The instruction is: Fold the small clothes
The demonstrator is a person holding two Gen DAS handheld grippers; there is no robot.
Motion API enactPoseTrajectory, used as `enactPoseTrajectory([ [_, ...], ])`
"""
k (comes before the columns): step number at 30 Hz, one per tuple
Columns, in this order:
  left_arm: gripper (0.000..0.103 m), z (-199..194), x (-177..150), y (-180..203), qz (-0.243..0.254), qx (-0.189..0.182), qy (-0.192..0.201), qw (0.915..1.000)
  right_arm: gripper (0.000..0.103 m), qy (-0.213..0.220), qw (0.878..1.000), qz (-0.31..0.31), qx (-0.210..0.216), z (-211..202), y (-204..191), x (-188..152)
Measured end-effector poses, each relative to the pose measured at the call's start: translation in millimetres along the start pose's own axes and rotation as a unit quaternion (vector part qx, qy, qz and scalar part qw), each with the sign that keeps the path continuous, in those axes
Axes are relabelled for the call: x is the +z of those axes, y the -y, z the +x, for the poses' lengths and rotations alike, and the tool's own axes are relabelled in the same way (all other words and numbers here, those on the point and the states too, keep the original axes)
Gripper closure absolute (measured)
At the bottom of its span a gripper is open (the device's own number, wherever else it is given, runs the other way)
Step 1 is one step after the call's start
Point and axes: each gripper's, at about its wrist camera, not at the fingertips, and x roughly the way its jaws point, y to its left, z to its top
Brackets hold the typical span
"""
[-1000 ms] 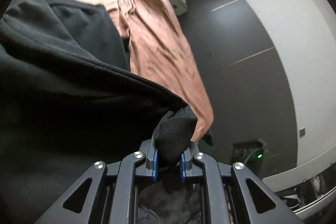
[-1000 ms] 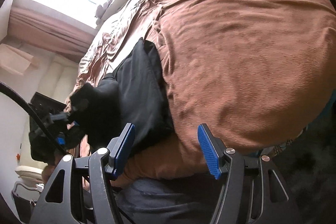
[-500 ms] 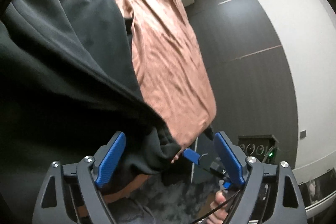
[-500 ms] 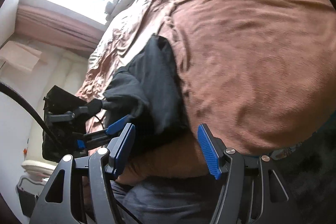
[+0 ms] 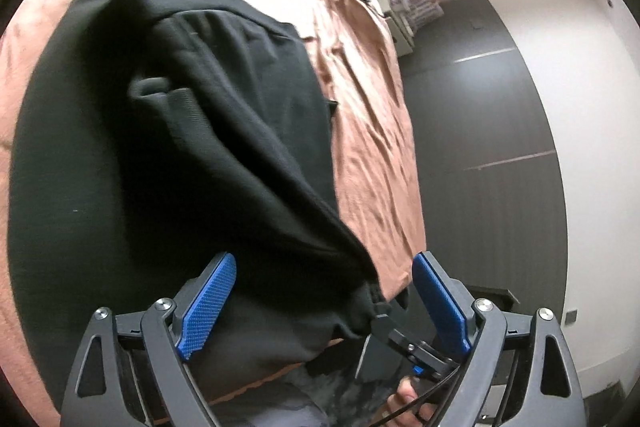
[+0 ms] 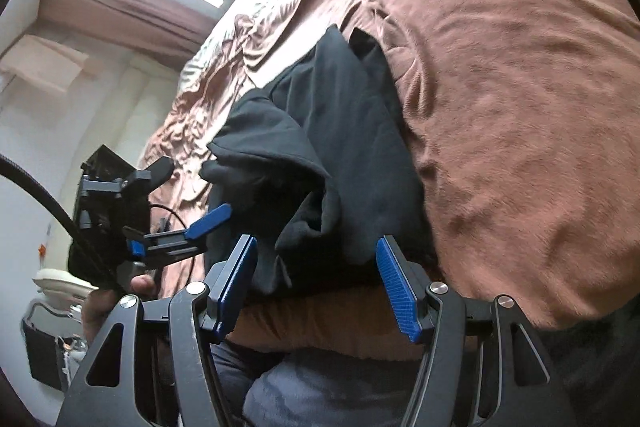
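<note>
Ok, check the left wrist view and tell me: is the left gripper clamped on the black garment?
No: the left gripper stands open, its blue pads apart and off the black garment, which lies on the brown bedspread.

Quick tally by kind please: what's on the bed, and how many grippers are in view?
Black fabric garment, partly folded on the bed: 1
Brown bedspread: 1
Two-finger grippers with blue pads: 2, the left gripper and right gripper, both open with nothing gripped
Total: 4
</note>
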Motion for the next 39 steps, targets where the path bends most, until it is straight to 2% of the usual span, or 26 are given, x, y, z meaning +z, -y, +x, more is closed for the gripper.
enactPoseTrajectory([
  [1,0.012,0.7,1.3,-3.0,-0.005,-0.002,0.001,1.0,0.05,0.0,1.0,-0.005,-0.011,4.0,-3.4,1.1],
  [2,0.012,2.0,3.0,-4.3,-0.009,-0.003,0.002,1.0,0.068,0.002,1.0,-0.012,-0.021,7.8,-5.1,2.9],
  [4,0.012,2.9,8.1,-8.6,-0.017,-0.002,0.006,0.9998,0.086,0.004,0.999,-0.016,-0.036,13.9,-4.8,6.3],
  [5,0.012,3.8,10.6,-10.0,-0.021,0.0,0.007,0.9997,0.09,0.007,0.999,-0.014,-0.044,15.7,-4.4,5.6],
  [11,0.012,6.4,25.8,-13.2,-0.027,0.011,0.022,0.9993,0.093,0.04,0.998,0.003,-0.05,11.5,8.6,10.6],
  [15,0.013,6.3,35.3,-20.0,-0.041,0.02,0.034,0.9984,0.093,0.034,0.998,0.007,-0.053,16.8,12.5,5.3],
  [18,0.019,5.9,44.7,-25.5,-0.058,0.024,0.043,0.9971,0.093,0.027,0.999,0.01,-0.045,17.2,19.4,4.1],
  [21,0.032,10.5,57.2,-29.5,-0.068,0.037,0.044,0.996,0.093,0.022,0.999,0.008,-0.036,16.7,20.1,1.8],
  [22,0.048,14.1,62.0,-30.8,-0.071,0.048,0.038,0.9956,0.093,0.022,0.999,0.008,-0.034,15.2,21.5,0.9],
  [23,0.073,17.8,65.5,-31.3,-0.073,0.057,0.029,0.9952,0.093,0.021,0.999,0.009,-0.031,15.2,21.6,0.1],
  [24,0.083,20.2,68.0,-30.9,-0.075,0.064,0.021,0.995,0.093,0.019,0.999,0.01,-0.03,14.9,22.4,-0.4],
  [25,0.088,22.1,71.1,-27.4,-0.071,0.061,0.017,0.9955,0.093,0.019,0.999,0.011,-0.028,12.1,23.8,-1.2],
  [30,0.09,25.1,83.2,3.8,-0.017,0.052,0.02,0.9983,0.093,0.018,1.0,0.006,-0.021,7.6,29.1,-4.6],
  [33,0.092,33.7,90.7,16.1,0.003,0.061,0.016,0.998,0.093,0.016,1.0,0.005,-0.02,8.8,30.0,-6.1],
  [39,0.092,62.4,106.8,21.5,0.014,0.074,0.002,0.9972,0.093,0.017,1.0,-0.003,-0.019,8.2,27.3,-5.2],
])
